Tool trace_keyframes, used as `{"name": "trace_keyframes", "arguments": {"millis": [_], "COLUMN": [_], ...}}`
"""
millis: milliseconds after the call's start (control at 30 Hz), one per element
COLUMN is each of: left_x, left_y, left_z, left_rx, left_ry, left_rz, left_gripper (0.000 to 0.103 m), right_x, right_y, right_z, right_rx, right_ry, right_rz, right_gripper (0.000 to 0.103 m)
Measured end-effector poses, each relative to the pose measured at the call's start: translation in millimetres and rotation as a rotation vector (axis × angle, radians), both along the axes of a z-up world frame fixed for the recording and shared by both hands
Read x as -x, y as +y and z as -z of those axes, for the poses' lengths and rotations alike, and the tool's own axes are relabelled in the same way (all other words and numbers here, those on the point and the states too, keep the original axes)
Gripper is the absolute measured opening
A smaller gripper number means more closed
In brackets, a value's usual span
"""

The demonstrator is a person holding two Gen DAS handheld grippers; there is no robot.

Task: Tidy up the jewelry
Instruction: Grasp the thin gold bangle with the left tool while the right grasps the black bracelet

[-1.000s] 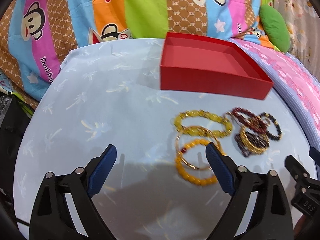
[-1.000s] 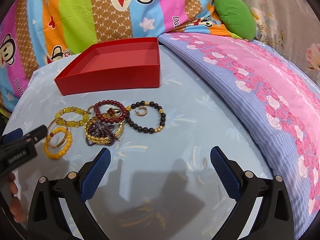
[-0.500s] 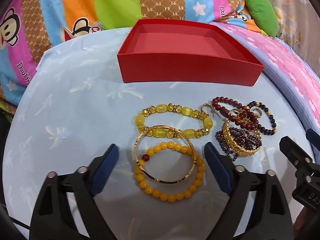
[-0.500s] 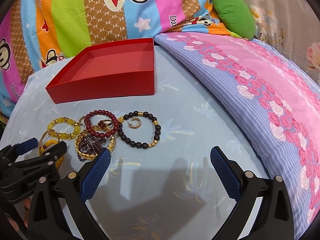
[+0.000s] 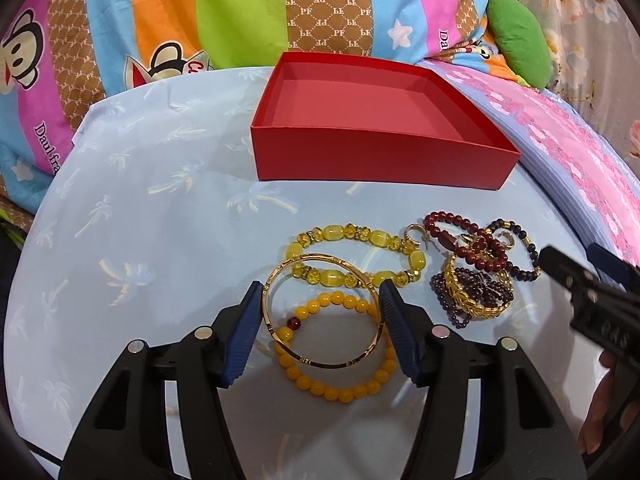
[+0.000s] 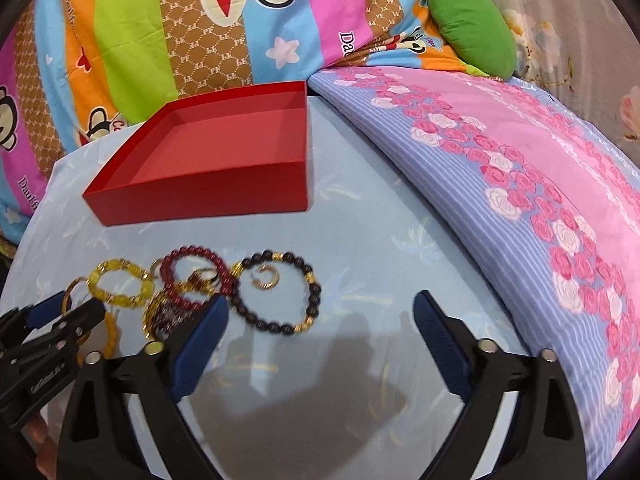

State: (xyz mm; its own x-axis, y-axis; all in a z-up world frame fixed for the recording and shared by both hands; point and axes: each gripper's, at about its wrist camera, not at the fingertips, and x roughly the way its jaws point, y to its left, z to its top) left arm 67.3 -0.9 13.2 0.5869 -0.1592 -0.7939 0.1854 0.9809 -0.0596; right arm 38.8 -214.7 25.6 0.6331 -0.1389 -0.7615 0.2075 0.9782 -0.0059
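Closing my left gripper (image 5: pixel 320 328), jaws now touching the gold bangle (image 5: pixel 320 312); right gripper (image 6: pixel 320 344) stays wide, empty; red box (image 5: pixel 376 160) awaits.

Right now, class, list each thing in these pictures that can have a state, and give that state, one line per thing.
red box: open, nothing inside
gold bangle: pinched between the left gripper's pads
left gripper: shut on the gold bangle
right gripper: open, holding nothing
orange bead bracelet: flat on the cloth, under the bangle
black bead bracelet: flat on the cloth
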Motion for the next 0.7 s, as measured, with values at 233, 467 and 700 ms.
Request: {"name": "trace_keyframes", "arguments": {"millis": [233,467,700], "left_x": [-0.5,-0.2,7.4], "left_y": [-1.4,-2.7,1.3], "left_z": [1.5,1.5,-16.4], "left_rx": [0.003,-0.005,-0.004], "left_ry": [0.004,0.004,-0.024], "left_rz": [0.006,0.009,0.012], "left_gripper": [0.056,0.056,0.056], "right_x": [-17.6,-20.6,-10.6], "right_y": [-7.7,-3.2,-6.1], "right_z": [14.8,25.2,4.0], "right_rx": [-0.022,-0.025,-0.056], "right_ry": [0.052,0.063,0.037], "right_rz": [0.007,-0.022,-0.02], "right_gripper": [0.051,0.015,0.008]}}
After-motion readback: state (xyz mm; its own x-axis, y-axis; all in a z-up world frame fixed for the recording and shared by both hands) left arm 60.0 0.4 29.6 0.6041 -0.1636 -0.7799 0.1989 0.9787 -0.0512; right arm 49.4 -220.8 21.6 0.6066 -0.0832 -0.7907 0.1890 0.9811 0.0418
